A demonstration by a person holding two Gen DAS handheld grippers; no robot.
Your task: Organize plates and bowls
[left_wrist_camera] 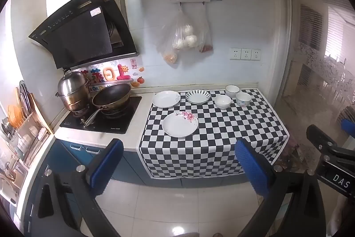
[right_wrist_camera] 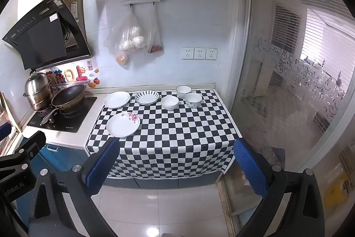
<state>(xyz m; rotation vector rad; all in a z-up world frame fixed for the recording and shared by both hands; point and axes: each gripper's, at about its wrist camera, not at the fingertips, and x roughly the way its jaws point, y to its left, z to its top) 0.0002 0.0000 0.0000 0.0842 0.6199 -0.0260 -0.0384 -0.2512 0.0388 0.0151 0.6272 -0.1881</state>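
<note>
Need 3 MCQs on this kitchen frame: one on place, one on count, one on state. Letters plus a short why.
1. Where is the floral plate relative to the other dishes?
A. nearest the counter's front edge
B. against the wall
C. on the stove

2. How many bowls stand on the checkered cloth?
A. one
B. three
C. five

3. How are the left gripper and right gripper?
A. both open, empty
B. both shut on plates
C. one holding a bowl

Answers: A, it sits in front of the back row; B, white bowl, rimmed bowl and patterned bowl; A, fingers stand wide with nothing between them.
</note>
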